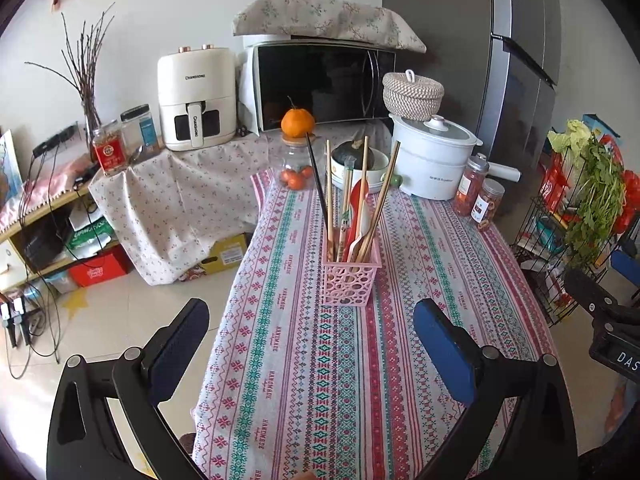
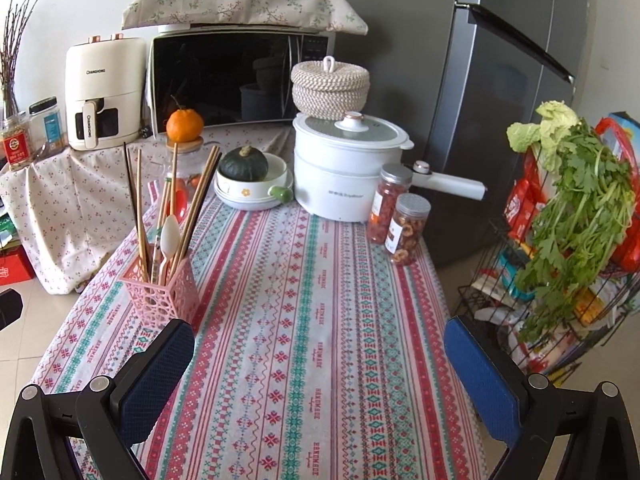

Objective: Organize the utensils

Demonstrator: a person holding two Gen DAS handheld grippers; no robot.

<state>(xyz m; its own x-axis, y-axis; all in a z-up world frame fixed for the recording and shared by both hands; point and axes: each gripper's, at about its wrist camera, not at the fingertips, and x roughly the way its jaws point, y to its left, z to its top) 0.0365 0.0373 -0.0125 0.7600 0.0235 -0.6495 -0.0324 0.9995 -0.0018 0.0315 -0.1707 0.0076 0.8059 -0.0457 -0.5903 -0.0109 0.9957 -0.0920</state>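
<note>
A pink perforated utensil holder [image 1: 349, 276] stands upright on the patterned tablecloth [image 1: 304, 360]; it also shows at the left of the right wrist view [image 2: 162, 296]. It holds several wooden chopsticks [image 1: 382, 200], a black chopstick [image 1: 317, 178], a red spoon [image 1: 361, 200] and a white spoon [image 2: 169, 236]. My left gripper [image 1: 311, 322] is open and empty, just short of the holder. My right gripper [image 2: 319, 340] is open and empty over the cloth, to the right of the holder.
At the table's far end stand a white electric pot [image 2: 346, 168], a bowl with a green squash [image 2: 250, 184], two snack jars [image 2: 400, 220] and a jar topped with an orange [image 1: 297, 148]. A wire rack with greens [image 2: 560, 240] stands right of the table.
</note>
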